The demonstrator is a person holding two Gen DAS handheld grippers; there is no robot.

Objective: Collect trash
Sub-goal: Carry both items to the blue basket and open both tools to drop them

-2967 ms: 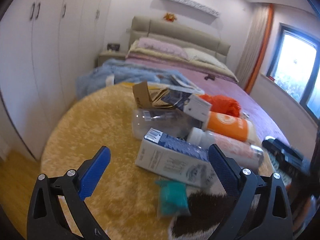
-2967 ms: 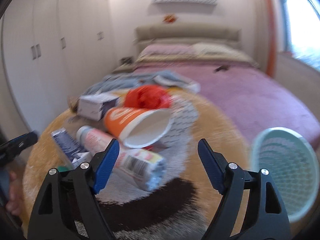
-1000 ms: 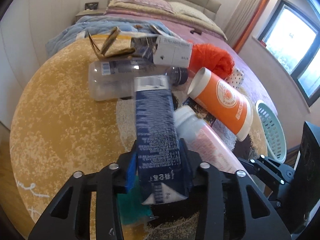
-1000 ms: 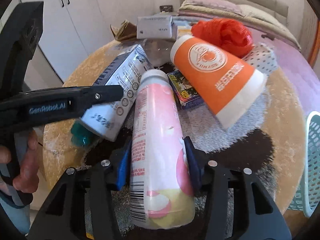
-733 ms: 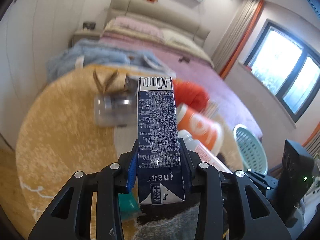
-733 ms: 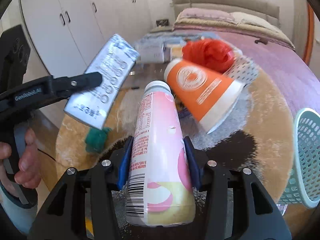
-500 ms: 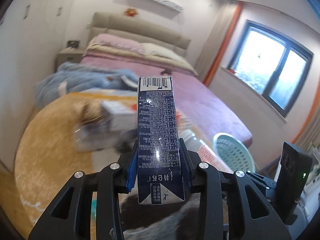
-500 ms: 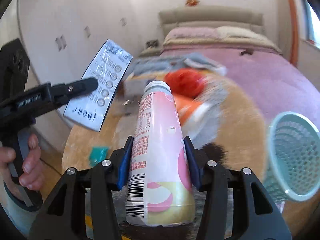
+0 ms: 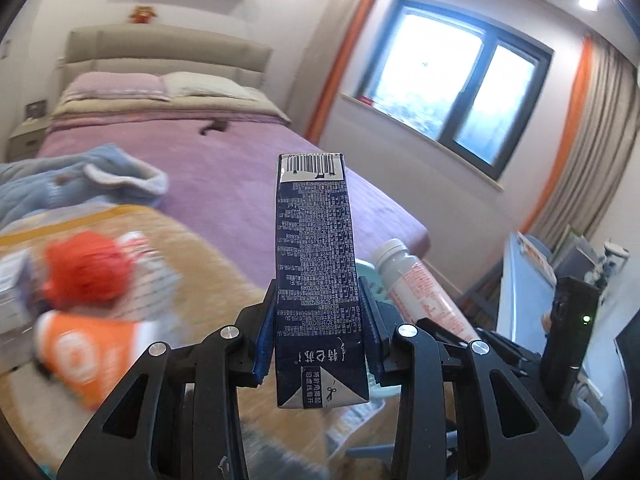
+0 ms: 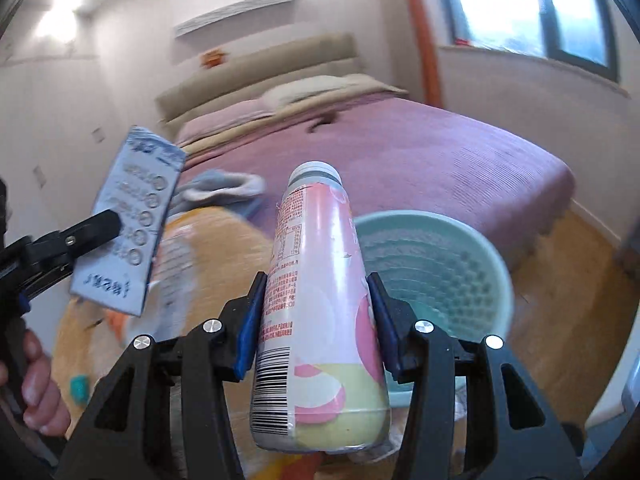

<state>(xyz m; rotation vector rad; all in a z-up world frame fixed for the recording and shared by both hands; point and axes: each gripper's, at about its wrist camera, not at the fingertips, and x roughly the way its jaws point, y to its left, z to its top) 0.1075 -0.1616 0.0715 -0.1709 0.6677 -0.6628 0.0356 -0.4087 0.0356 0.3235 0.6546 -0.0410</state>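
Note:
My left gripper [image 9: 316, 320] is shut on a dark blue carton [image 9: 316, 264], held up in the air with its barcode end away from me. My right gripper [image 10: 316, 312] is shut on a pink and white bottle [image 10: 316, 300], cap pointing forward. In the right wrist view the same carton [image 10: 128, 220] hangs at the left in the left gripper, with a hand [image 10: 36, 392] on its handle. The pale green mesh basket [image 10: 440, 264] stands on the floor just behind and right of the bottle. The bottle [image 9: 420, 288] also shows to the right of the carton.
An orange paper cup [image 9: 88, 352] and a red crumpled bag [image 9: 84, 268] lie blurred on the round yellow rug [image 9: 208, 272] at the left. A bed with a purple cover [image 9: 248, 168] fills the back. A small teal scrap [image 10: 78, 388] lies on the rug.
Both grippers have lifted their items off the rug and swung right. The green basket has come into close view behind the bottle, and the trash pile has slid to the left.

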